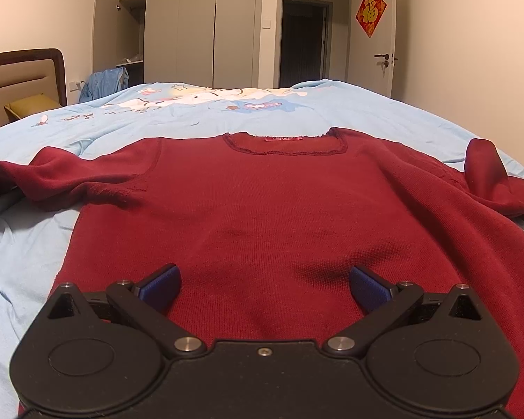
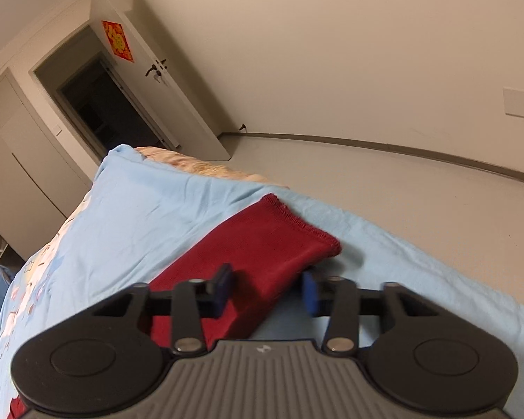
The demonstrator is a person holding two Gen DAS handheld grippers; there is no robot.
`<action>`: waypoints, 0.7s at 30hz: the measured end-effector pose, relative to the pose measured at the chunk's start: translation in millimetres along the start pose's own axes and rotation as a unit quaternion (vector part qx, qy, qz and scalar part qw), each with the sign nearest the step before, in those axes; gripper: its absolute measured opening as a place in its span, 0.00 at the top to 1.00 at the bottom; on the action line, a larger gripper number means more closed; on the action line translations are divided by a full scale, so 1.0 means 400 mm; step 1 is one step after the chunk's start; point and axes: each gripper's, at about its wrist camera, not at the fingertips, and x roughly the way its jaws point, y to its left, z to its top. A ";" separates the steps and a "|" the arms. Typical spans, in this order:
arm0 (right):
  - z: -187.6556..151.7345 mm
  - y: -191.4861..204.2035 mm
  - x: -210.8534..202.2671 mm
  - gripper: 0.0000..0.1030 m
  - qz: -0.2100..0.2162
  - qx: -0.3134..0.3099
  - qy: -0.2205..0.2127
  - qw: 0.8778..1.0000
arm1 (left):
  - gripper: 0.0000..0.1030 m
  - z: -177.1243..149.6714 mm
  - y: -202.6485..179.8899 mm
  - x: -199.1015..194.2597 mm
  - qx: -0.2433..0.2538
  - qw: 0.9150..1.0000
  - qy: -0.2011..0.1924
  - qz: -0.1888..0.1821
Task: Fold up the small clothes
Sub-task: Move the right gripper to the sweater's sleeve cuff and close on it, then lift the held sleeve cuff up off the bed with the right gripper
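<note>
The left gripper (image 1: 264, 288) hangs low over the hem end of a dark red knitted sweater (image 1: 262, 216), its two blue-padded fingers (image 1: 160, 288) spread wide with nothing between them but the knit lying below. The right gripper (image 2: 267, 289) also stands spread, with one sleeve (image 2: 262, 248) of the same garment running up between its fingers; the left pad sits over the red cloth and the right pad (image 2: 311, 293) is beside the sleeve's edge, over the bedcover. Whether either pad touches the fabric cannot be told.

The sweater lies front side up and fairly flat on a pale blue bedcover (image 1: 52, 244), neckline (image 1: 284, 145) away from the left camera, with a red label inside the collar. Its left-hand sleeve (image 1: 70, 178) stretches out rumpled toward the frame's edge; the other sleeve (image 1: 489, 174) bunches up into a raised fold on the opposite side. In the right wrist view the sleeve's stitched cuff (image 2: 304, 220) lies near the edge of the bed.

Farther off, the bedcover carries a cartoon print (image 1: 206, 99). A padded headboard (image 1: 24, 73) and a yellow pillow (image 1: 31, 104) stand to the left, grey wardrobes (image 1: 192, 24) with one door ajar behind the bed, and an open white door (image 1: 377, 38) bearing a red diamond-shaped decoration (image 1: 370, 10).
</note>
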 end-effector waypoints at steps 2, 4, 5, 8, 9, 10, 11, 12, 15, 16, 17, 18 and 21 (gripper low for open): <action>0.003 0.013 0.005 0.91 0.005 -0.019 0.002 1.000 | 0.00 -0.001 0.000 -0.001 0.000 1.000 -0.001 0.000; 0.006 0.026 -0.013 0.94 0.005 -0.045 -0.012 0.999 | 0.00 -0.001 0.000 -0.001 0.000 1.000 -0.001 0.000; 0.010 0.027 -0.027 0.94 0.007 -0.051 -0.023 0.998 | 0.00 -0.001 0.000 -0.001 0.000 1.000 -0.001 0.000; 0.031 0.014 -0.068 0.94 0.001 -0.047 -0.055 0.997 | 0.00 -0.001 0.000 -0.001 0.000 1.000 -0.001 0.000; 0.041 0.004 -0.081 0.94 -0.006 -0.043 -0.067 0.997 | 0.00 -0.001 0.000 -0.001 0.000 1.000 -0.001 0.000; 0.052 -0.008 -0.092 0.94 -0.013 -0.039 -0.078 0.996 | 0.00 -0.001 0.000 -0.001 0.000 1.000 -0.001 0.000; 0.064 -0.020 -0.099 0.94 -0.020 -0.035 -0.088 0.995 | 0.00 -0.001 0.000 -0.001 0.000 1.000 -0.001 0.000; 0.074 -0.034 -0.104 0.94 -0.027 -0.029 -0.093 0.995 | 0.00 -0.001 -0.001 -0.001 0.000 1.000 -0.001 0.000; 0.093 -0.083 -0.113 0.95 -0.041 -0.001 -0.095 0.995 | 0.00 -0.001 0.000 -0.001 0.000 1.000 -0.001 0.000; 0.095 -0.095 -0.113 0.95 -0.042 0.004 -0.092 0.995 | 0.00 -0.001 0.000 -0.001 0.000 1.000 -0.001 0.000; 0.095 -0.104 -0.112 0.95 -0.043 0.007 -0.089 0.995 | 0.00 -0.002 0.000 -0.001 0.001 1.000 -0.001 0.001; 0.092 -0.110 -0.112 0.95 -0.043 0.008 -0.087 0.995 | 0.00 -0.002 0.000 -0.001 0.000 1.000 -0.001 0.000; 0.088 -0.108 -0.115 0.94 -0.037 0.008 -0.088 0.995 | 0.00 -0.002 0.000 -0.001 0.000 1.000 -0.001 0.000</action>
